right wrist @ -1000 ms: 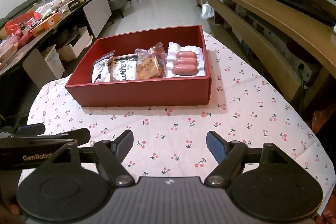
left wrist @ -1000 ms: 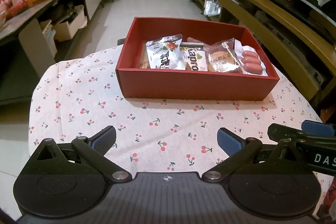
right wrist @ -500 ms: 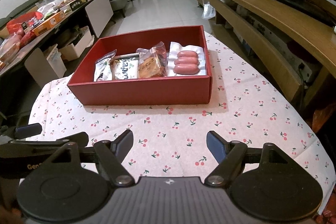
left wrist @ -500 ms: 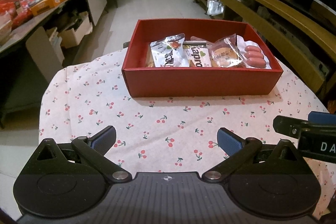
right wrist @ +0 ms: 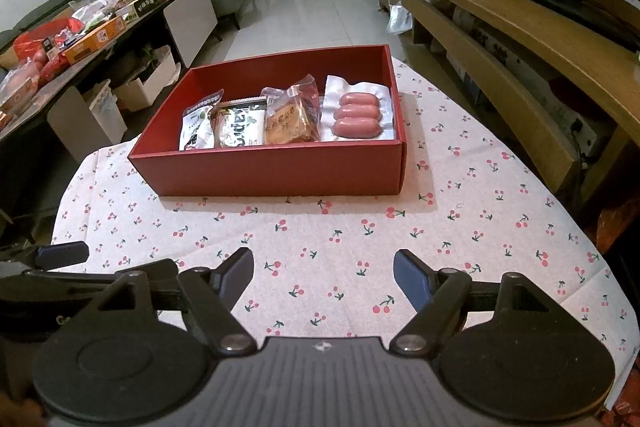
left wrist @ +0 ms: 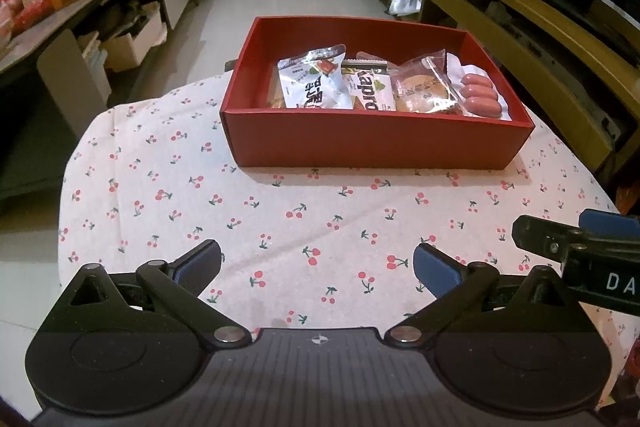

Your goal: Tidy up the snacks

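Observation:
A red box (left wrist: 376, 143) (right wrist: 272, 171) sits at the far side of the cherry-print tablecloth (left wrist: 280, 219). Inside it, side by side, lie a silver snack bag (left wrist: 312, 83) (right wrist: 196, 125), a Kapro wafer pack (left wrist: 370, 93) (right wrist: 240, 129), a clear-wrapped cake (left wrist: 424, 91) (right wrist: 290, 119) and a pack of three pink sausages (left wrist: 480, 99) (right wrist: 356, 115). My left gripper (left wrist: 316, 269) hovers open over the near cloth, nothing between its fingers. My right gripper (right wrist: 323, 277) is likewise open and empty, well short of the box. Each gripper shows at the edge of the other's view.
A cluttered side table (right wrist: 80, 35) with boxes and bags runs along the left. A long wooden bench (right wrist: 520, 39) stands on the right. Tiled floor (right wrist: 320, 11) stretches behind the box. The tablecloth edge curves off at both sides.
The left wrist view has shifted slightly, with the box now sitting a little further right and lower. The right view and both grippers' openings look the same.

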Demonstrator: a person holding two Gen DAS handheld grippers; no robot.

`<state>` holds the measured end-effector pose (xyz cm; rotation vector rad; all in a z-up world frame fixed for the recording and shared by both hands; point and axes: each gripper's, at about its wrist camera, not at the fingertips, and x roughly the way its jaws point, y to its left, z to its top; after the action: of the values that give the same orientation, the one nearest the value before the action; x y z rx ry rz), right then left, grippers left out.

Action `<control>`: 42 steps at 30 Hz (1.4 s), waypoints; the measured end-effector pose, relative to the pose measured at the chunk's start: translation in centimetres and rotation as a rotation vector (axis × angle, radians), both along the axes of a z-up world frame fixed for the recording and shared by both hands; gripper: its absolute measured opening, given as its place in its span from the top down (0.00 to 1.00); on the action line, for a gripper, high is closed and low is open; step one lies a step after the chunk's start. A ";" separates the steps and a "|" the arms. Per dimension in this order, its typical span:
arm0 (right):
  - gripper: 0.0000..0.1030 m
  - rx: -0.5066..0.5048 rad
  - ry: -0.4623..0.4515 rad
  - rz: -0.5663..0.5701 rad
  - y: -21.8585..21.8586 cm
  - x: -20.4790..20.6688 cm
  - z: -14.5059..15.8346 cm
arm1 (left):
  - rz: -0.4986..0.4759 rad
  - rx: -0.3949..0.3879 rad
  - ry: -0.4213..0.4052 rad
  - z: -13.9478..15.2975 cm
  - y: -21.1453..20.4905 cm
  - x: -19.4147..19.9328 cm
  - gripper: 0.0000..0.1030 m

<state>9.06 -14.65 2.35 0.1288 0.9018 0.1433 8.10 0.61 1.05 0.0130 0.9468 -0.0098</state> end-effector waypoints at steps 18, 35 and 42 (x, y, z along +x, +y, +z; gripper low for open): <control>0.14 -0.008 0.021 0.013 0.2 0.1 -0.4 | 0.007 -0.003 0.016 -0.4 0.3 0.2 0.00; 0.13 -0.011 0.028 0.025 0.4 0.2 -0.5 | 0.002 -0.013 0.023 -0.6 0.4 0.1 0.00; 0.12 -0.013 0.031 0.028 0.5 0.2 -0.6 | -0.001 -0.007 0.007 -0.5 0.5 0.0 0.00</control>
<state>9.31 -14.16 1.78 0.1065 0.9358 0.1615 8.08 1.06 0.59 0.0071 0.9538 -0.0143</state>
